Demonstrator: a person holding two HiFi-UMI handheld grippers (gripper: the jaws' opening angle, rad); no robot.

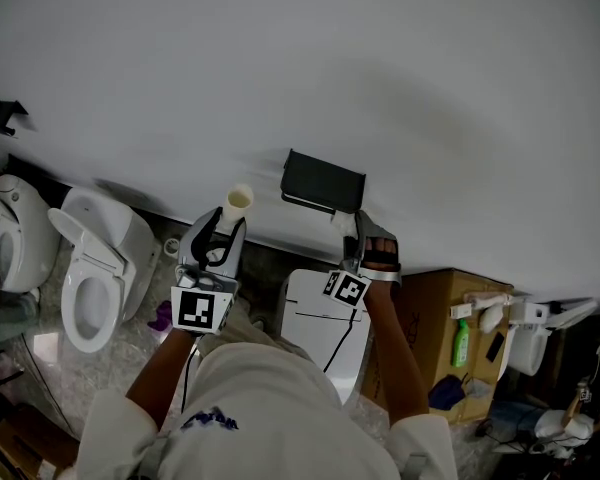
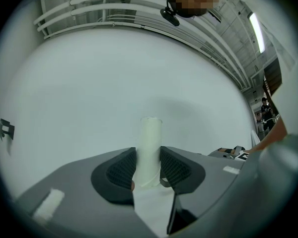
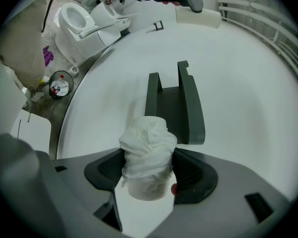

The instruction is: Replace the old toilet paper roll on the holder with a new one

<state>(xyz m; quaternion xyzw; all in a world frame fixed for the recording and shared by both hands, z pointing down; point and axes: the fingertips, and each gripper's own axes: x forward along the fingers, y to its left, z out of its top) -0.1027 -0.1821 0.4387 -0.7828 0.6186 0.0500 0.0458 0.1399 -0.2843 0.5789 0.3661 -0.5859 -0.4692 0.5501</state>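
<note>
My left gripper (image 1: 225, 226) is shut on a bare cardboard tube (image 1: 238, 202), the old roll, which it holds upright in front of the white wall. In the left gripper view the tube (image 2: 150, 143) stands pinched between the pads of that gripper (image 2: 149, 165). My right gripper (image 3: 148, 170) is shut on a small new toilet paper roll (image 3: 148, 150) with loose, crumpled outer wraps. The black wall holder (image 3: 176, 105) is just beyond the roll, with nothing on it. In the head view the right gripper (image 1: 358, 233) sits right below the holder (image 1: 323, 182), and the new roll is mostly hidden.
Two white toilets (image 1: 95, 268) (image 1: 15, 233) stand at the left along the wall. A white toilet lid (image 1: 320, 318) lies under my hands, a cardboard box (image 1: 435, 338) with a green bottle (image 1: 461, 343) to its right. A small bin (image 3: 61, 85) stands on the floor.
</note>
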